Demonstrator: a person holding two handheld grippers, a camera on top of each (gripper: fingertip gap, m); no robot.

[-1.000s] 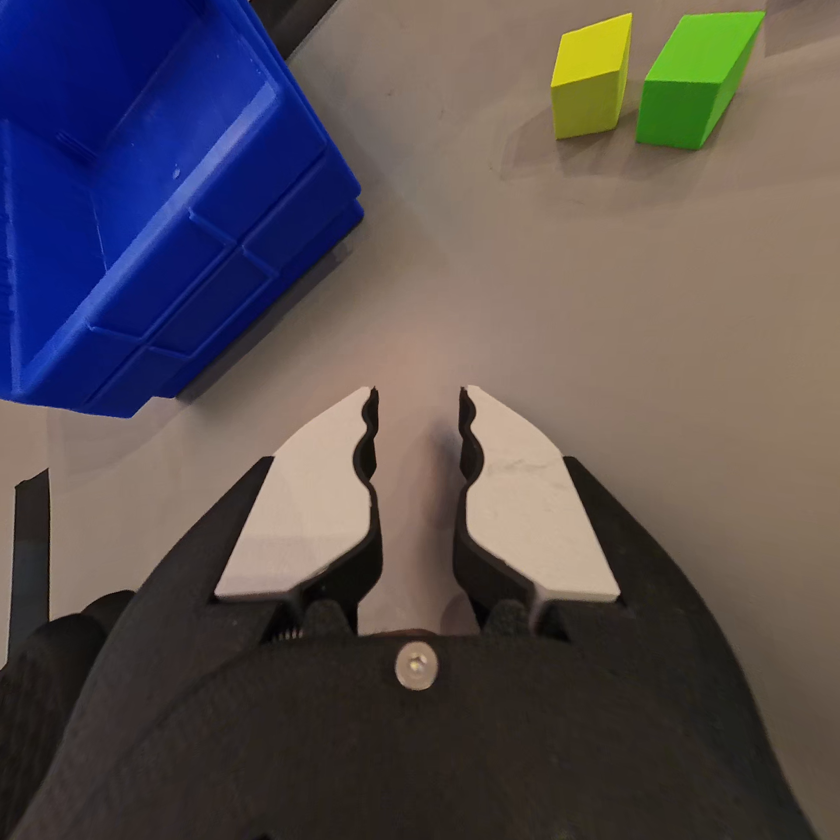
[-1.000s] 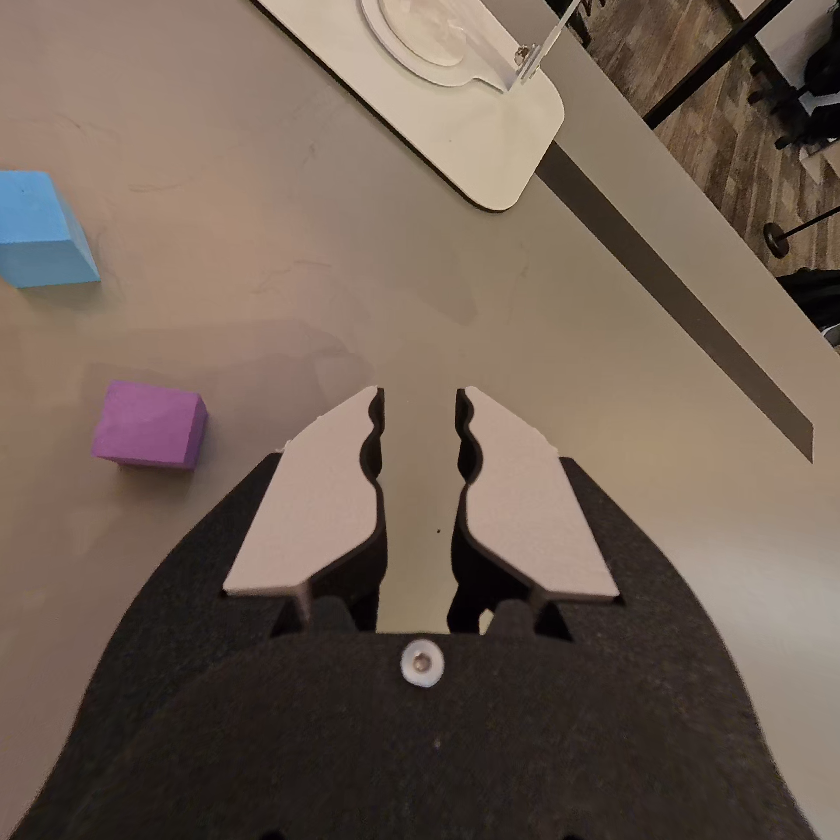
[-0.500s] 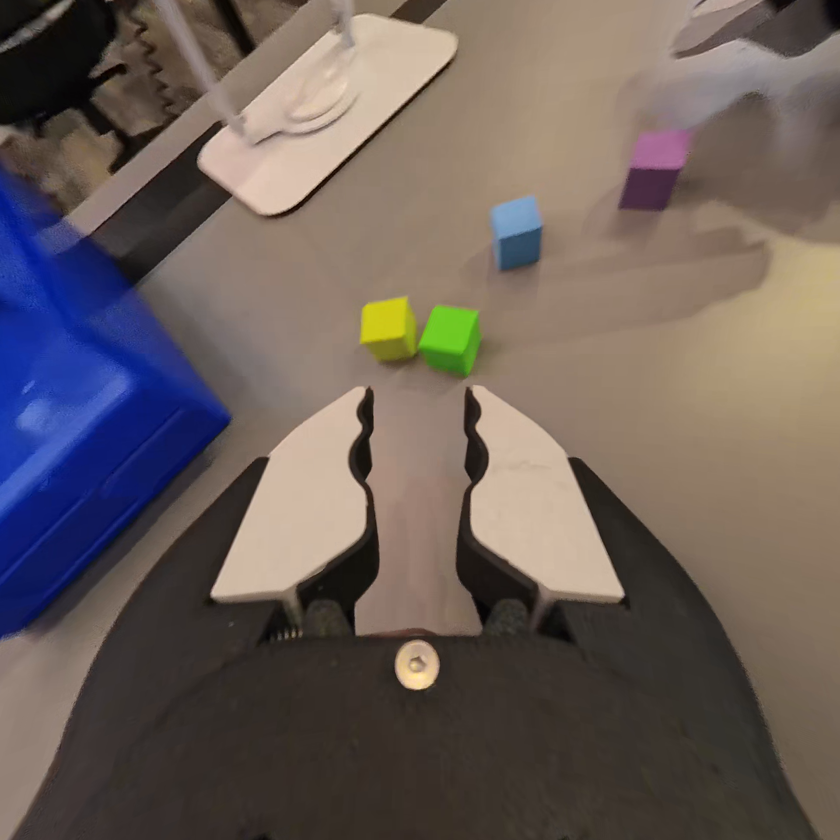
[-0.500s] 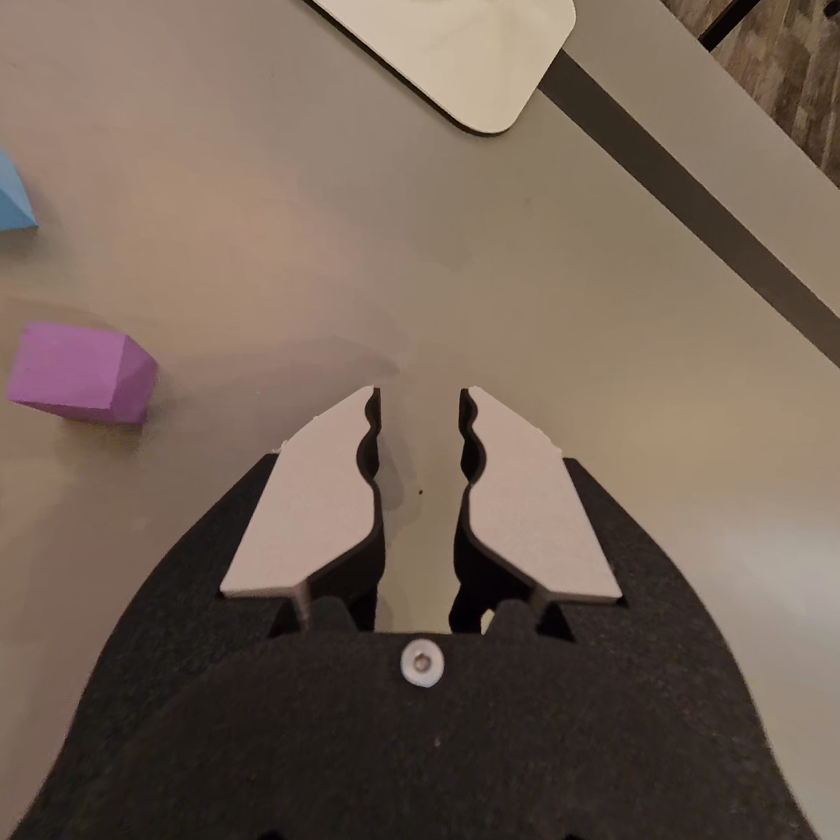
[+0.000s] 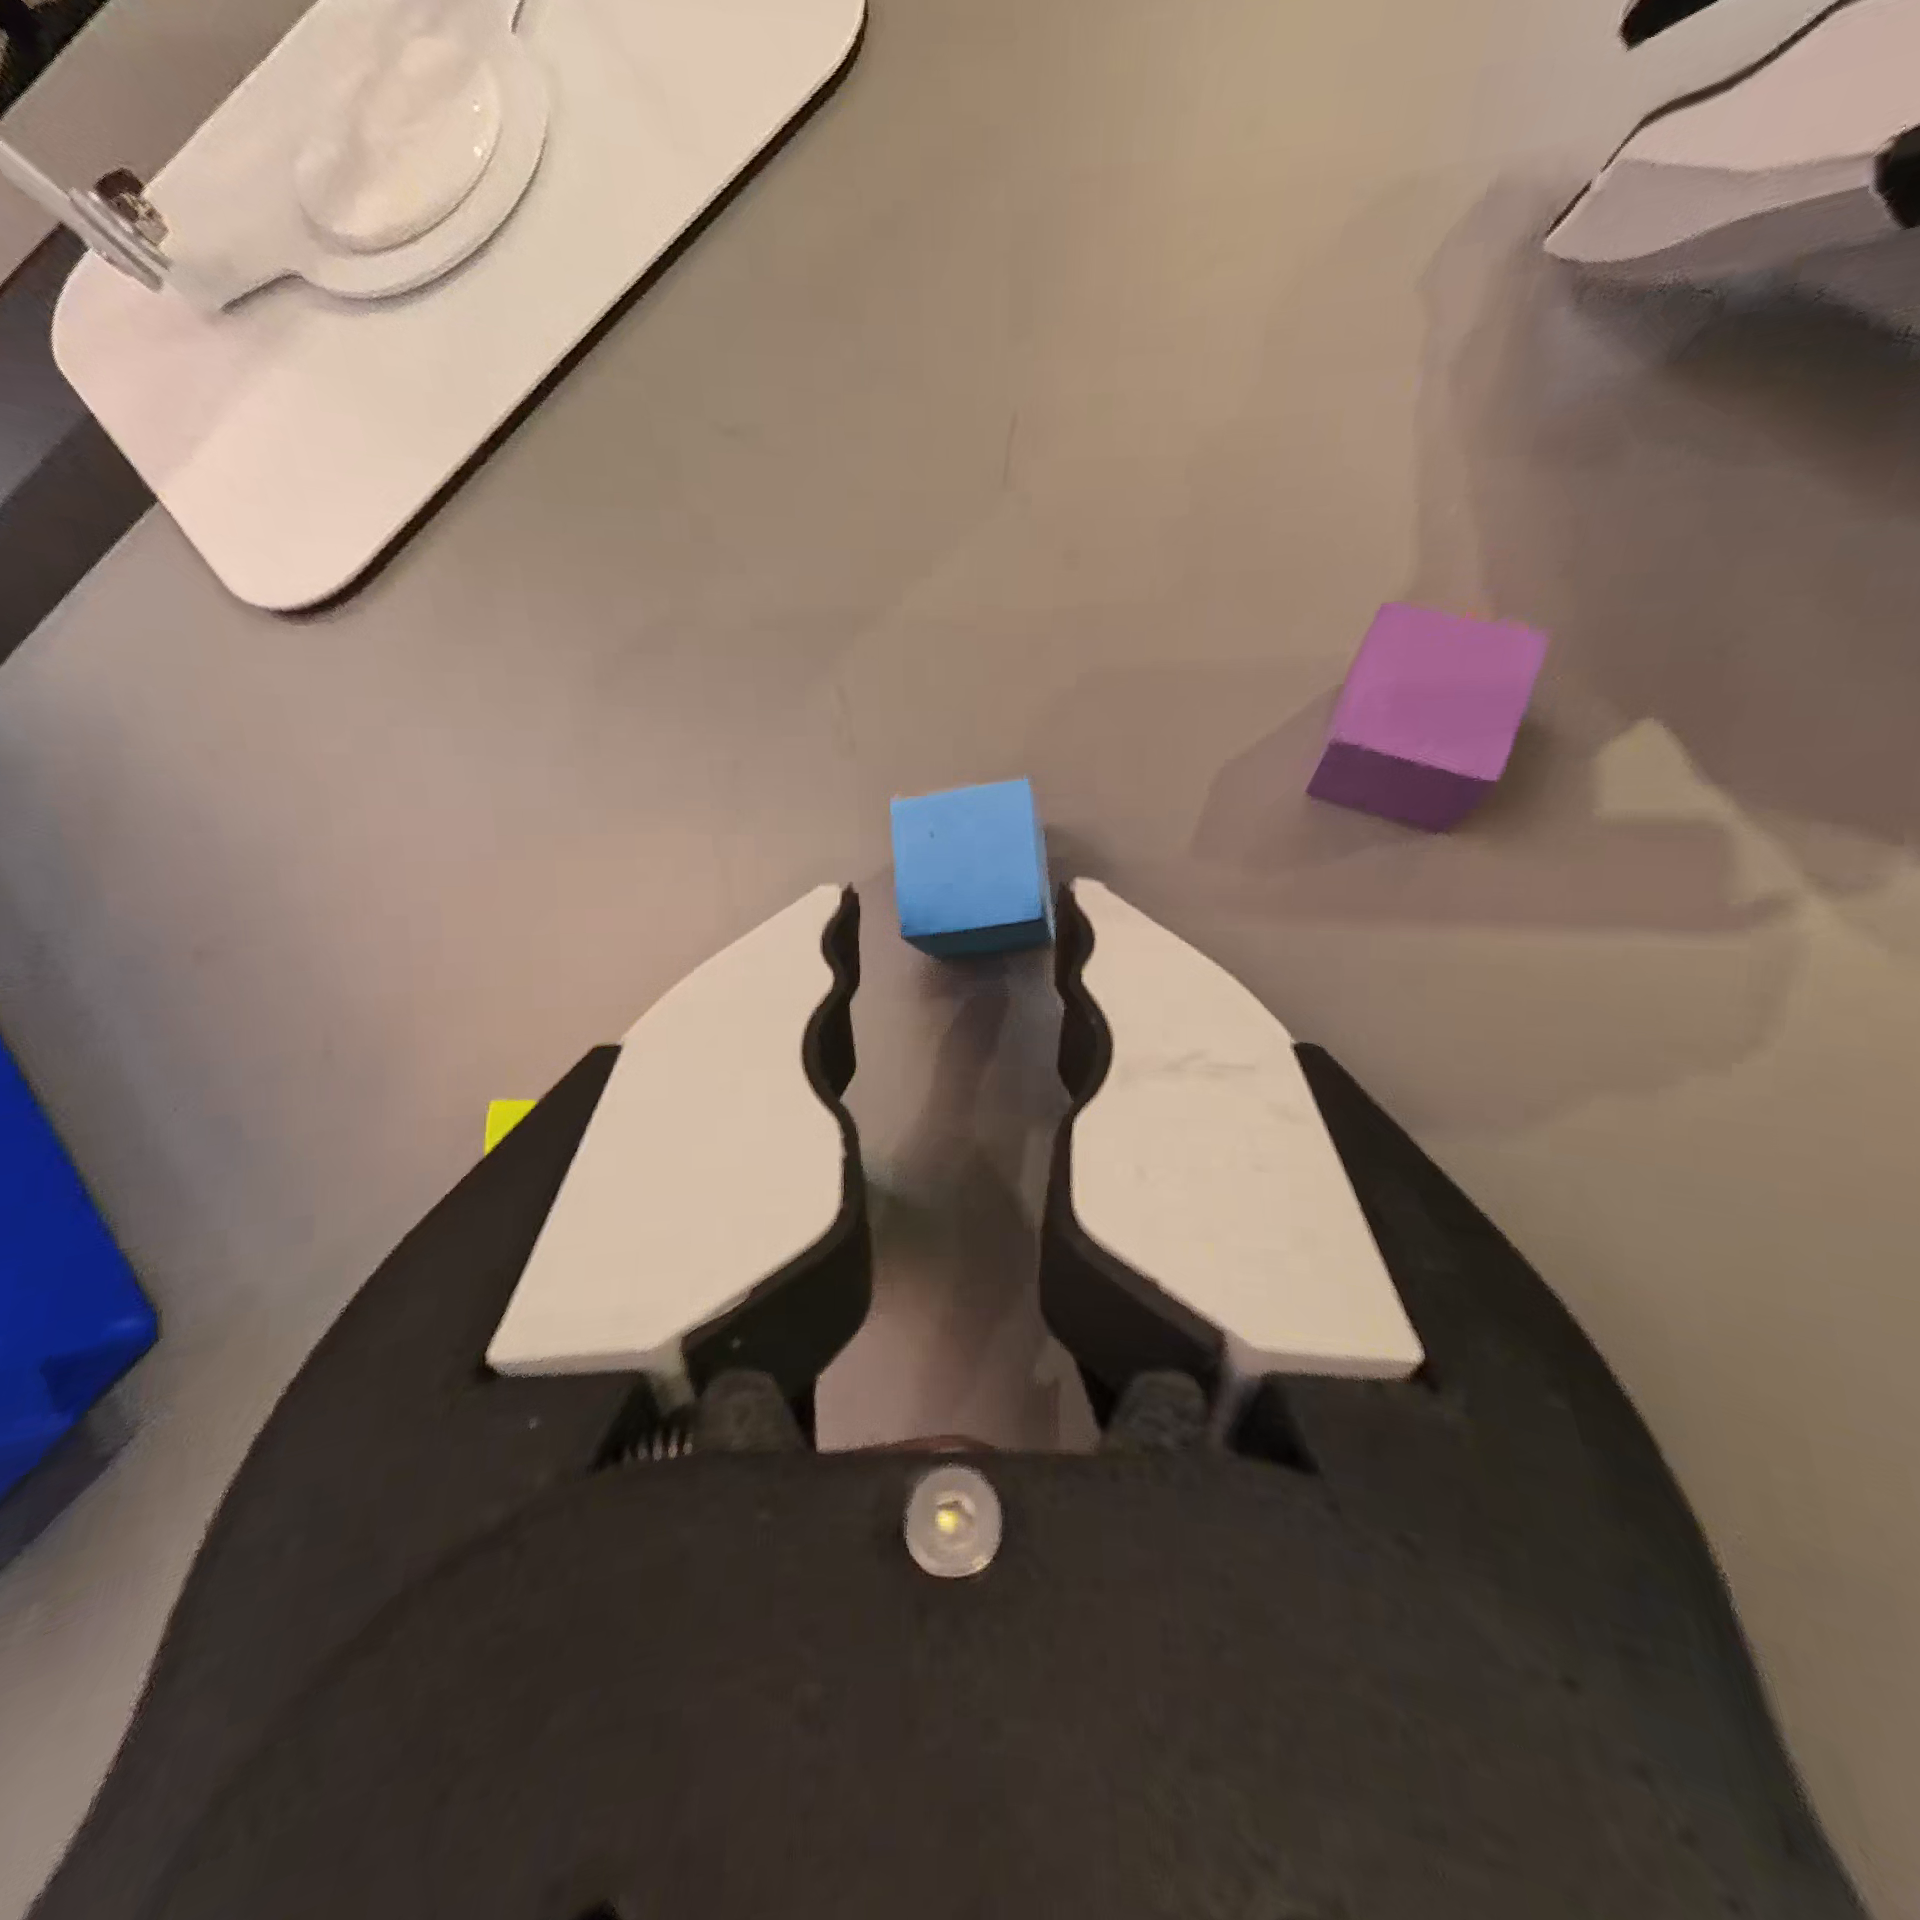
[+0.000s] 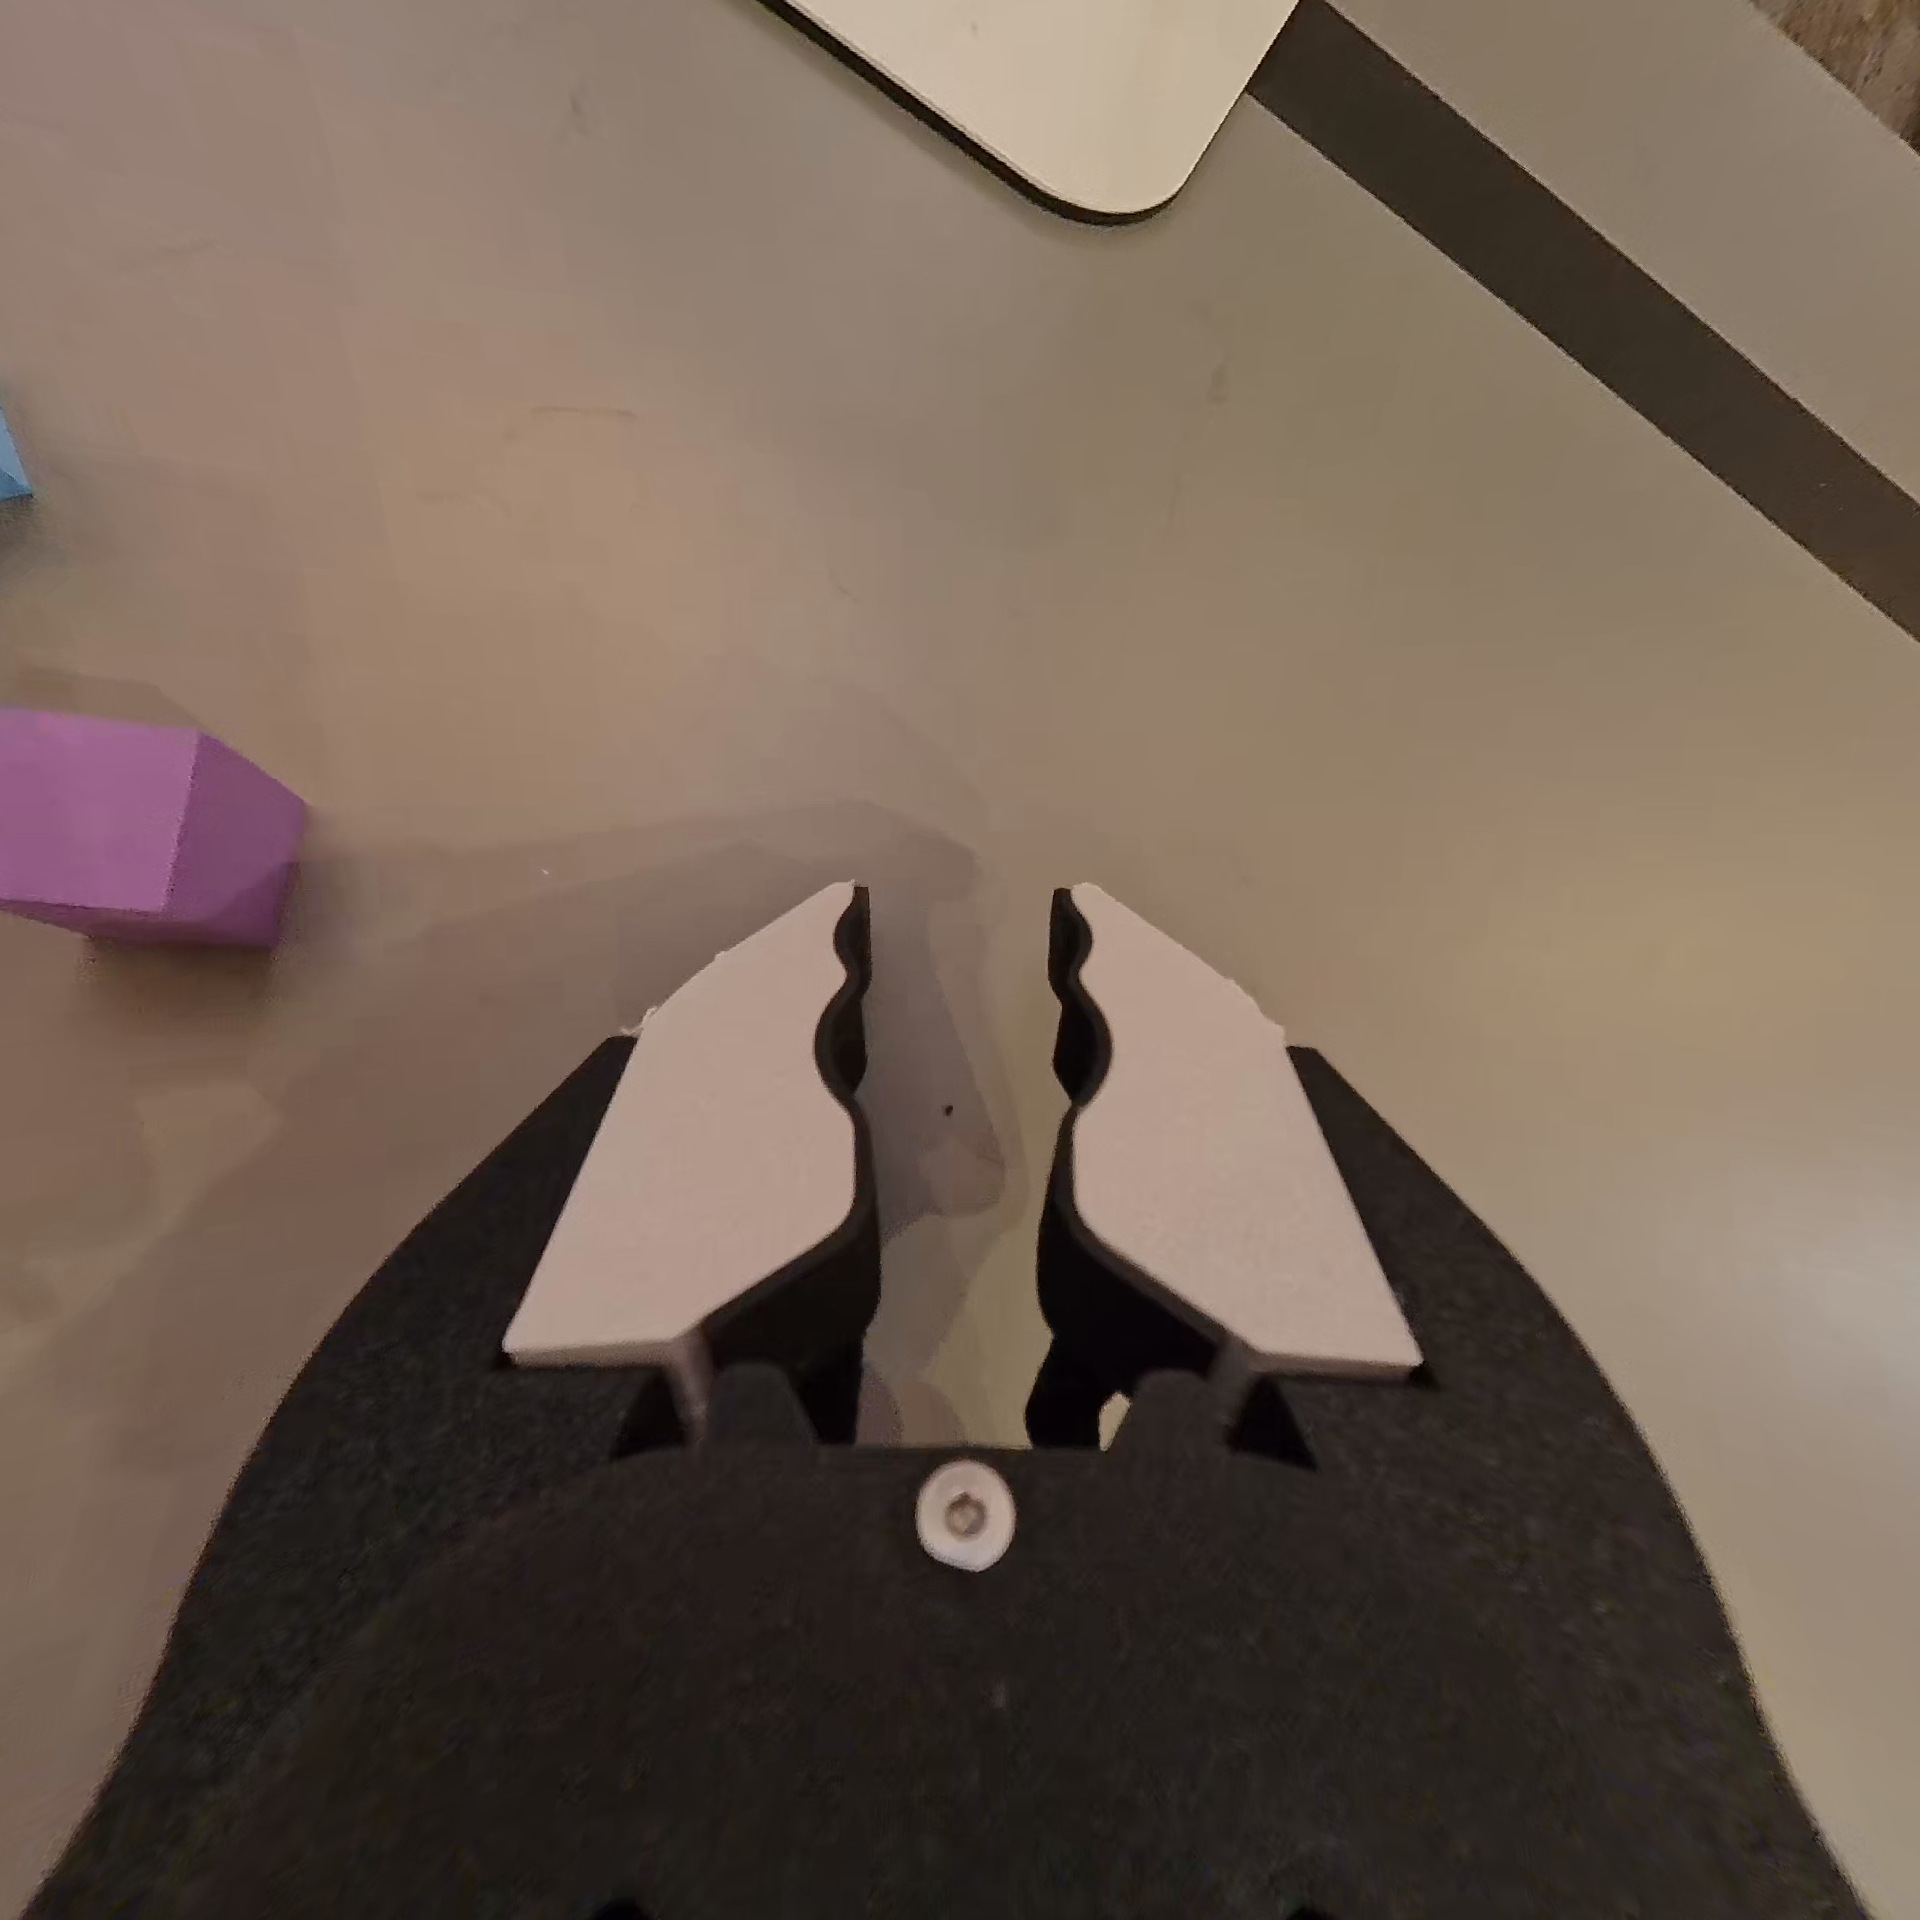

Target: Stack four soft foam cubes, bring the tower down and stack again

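A blue foam cube (image 5: 966, 868) rests on the grey table, just at the tips of my left gripper (image 5: 956, 894). The gripper is open. The cube's near end lies between the tips, with a gap at the left pad, and it is not gripped. A purple cube (image 5: 1423, 712) lies to the right of it. A sliver of a yellow cube (image 5: 506, 1122) shows behind my left finger. My right gripper (image 6: 961, 894) is open and empty above bare table. The purple cube (image 6: 125, 831) is to its left, and an edge of the blue cube (image 6: 10, 457) shows at the far left.
A white base plate with a clear disc (image 5: 416, 312) lies at the back left, and shows in the right wrist view (image 6: 1091, 94). A blue bin (image 5: 52, 1299) stands at the left edge. A dark strip (image 6: 1610, 312) runs across the table. The right gripper's fingers (image 5: 1714, 166) show at top right.
My left gripper swung away from the blue bin, passed the yellow and green cubes and came up to the blue cube. My right gripper moved slightly forward; both stayed open.
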